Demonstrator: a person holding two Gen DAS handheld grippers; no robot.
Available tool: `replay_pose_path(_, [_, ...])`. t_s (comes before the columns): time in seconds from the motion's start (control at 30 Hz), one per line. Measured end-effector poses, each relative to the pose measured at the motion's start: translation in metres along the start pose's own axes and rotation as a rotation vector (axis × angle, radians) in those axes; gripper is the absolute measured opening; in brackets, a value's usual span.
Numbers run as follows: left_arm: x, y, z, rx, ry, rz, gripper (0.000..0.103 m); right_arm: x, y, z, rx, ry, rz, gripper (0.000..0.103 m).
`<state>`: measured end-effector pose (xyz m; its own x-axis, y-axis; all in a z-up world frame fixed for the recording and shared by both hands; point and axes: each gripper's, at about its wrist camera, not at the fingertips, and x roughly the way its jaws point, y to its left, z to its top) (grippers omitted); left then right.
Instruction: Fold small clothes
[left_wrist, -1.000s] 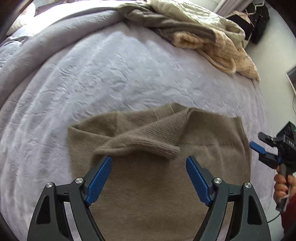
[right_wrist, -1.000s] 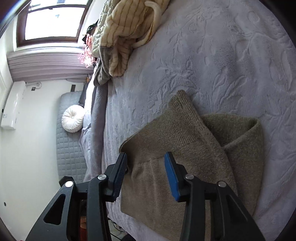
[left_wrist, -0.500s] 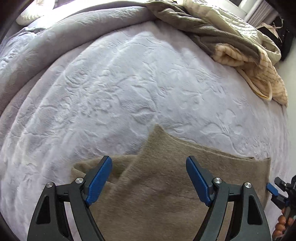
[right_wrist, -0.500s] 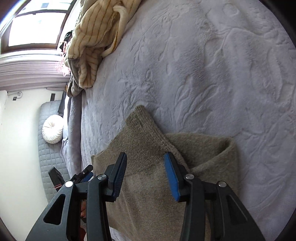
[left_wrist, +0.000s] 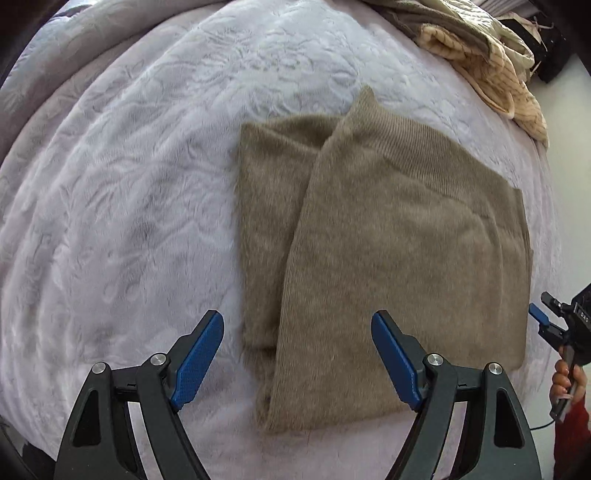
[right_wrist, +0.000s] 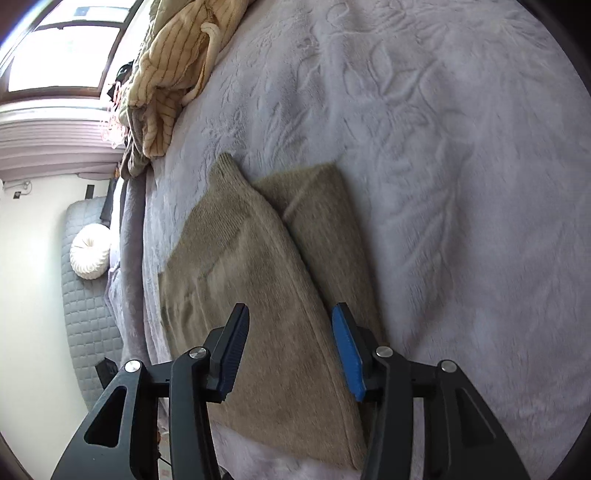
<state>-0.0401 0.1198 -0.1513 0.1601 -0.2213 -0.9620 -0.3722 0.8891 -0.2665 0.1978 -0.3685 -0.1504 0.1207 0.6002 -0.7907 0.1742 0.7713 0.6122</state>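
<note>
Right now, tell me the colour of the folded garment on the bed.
The folded garment is plain olive-tan knit, no pattern; the left wrist view shows it best.

Olive-brown knit garment (left_wrist: 388, 251) (right_wrist: 266, 306) lies flat on the pale embossed bedspread (left_wrist: 129, 206) (right_wrist: 461, 184), folded into a rough rectangle. Upper layer is laid diagonally across a lower panel, which shows as a strip along one side. A ribbed band runs along the top layer's far edge, ending in a pointed corner that overhangs the rectangle's outline.
</note>
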Motion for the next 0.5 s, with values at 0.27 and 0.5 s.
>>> replay_pose_path(0.27, [0.015,-0.002,-0.035,0.082,0.096,-0.133,0.082,-0.003,-0.008,-0.064,-0.076,0.028,-0.132,0.051])
replay_pose_path(0.5, [0.019,-0.004,-0.034,0.123,0.137,-0.247,0.011,0.005,0.013,-0.067,-0.203,0.062,-0.195,0.007])
